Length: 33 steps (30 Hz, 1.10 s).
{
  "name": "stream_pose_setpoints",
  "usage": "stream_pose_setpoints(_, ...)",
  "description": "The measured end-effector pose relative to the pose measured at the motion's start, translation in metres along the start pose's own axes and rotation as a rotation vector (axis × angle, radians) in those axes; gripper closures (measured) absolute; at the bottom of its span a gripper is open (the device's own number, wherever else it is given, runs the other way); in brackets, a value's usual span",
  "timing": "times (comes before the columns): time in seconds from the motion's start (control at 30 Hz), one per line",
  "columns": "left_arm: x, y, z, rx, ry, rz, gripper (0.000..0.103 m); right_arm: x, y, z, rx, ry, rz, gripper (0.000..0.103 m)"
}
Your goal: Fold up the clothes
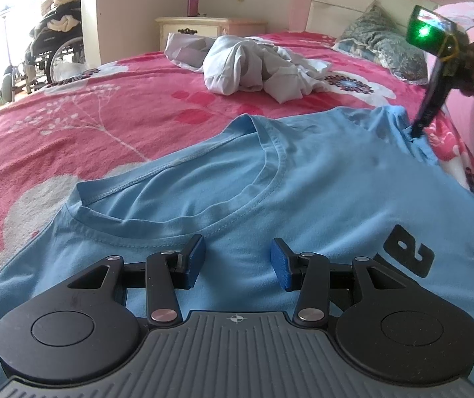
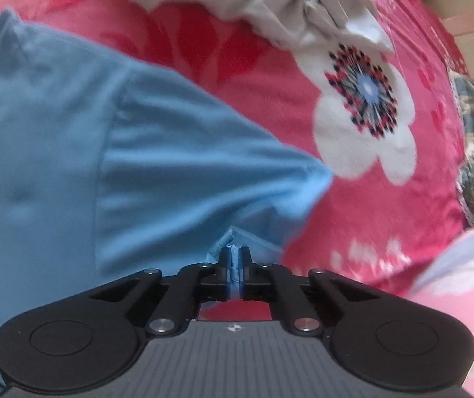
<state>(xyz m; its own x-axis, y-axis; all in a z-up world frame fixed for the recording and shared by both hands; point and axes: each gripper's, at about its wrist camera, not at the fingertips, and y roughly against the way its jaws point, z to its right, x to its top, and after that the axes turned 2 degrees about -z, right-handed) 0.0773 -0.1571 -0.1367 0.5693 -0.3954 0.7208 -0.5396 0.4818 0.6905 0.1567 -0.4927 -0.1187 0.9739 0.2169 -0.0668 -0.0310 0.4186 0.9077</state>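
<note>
a bed (image 1: pixel 110 99) with pink floral cover bears a flat blue t-shirt (image 1: pixel 270 192), crumpled white clothes (image 1: pixel 256 66) and a pillow (image 1: pixel 382 43).

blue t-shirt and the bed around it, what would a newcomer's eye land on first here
The light blue t-shirt spread across the near part of the pink flowered bedspread stands out first. The right gripper is shut on a fold of its sleeve edge, while the left gripper is open above the cloth just below the collar. Behind lies a crumpled pale grey garment.

Black print on the chest of the light blue T-shirt (image 1: pixel 303 182), cut off at the frame's right edge, one character like an "e" or "a", not legible
</note>
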Motion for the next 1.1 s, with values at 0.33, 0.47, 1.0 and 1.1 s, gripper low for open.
stream_pose_setpoints(0.33,0.001,0.000,-0.002,-0.005,0.004,-0.002,0.059,-0.012,-0.047,-0.002,-0.102,0.011,-0.279,0.074)
stream_pose_setpoints(0.47,0.001,0.000,-0.003,-0.007,0.007,-0.003,0.059,-0.011,-0.047,0.011,-0.133,-0.028,-0.304,0.051)
stream_pose_setpoints(1.0,0.000,-0.002,-0.003,-0.010,0.007,0.007,0.059,-0.009,-0.042,-0.012,-0.073,0.056,-0.259,0.086)
stream_pose_setpoints(1.1,-0.001,-0.002,-0.002,-0.009,0.004,0.009,0.059,-0.004,-0.042,0.004,-0.129,-0.014,-0.262,0.086)
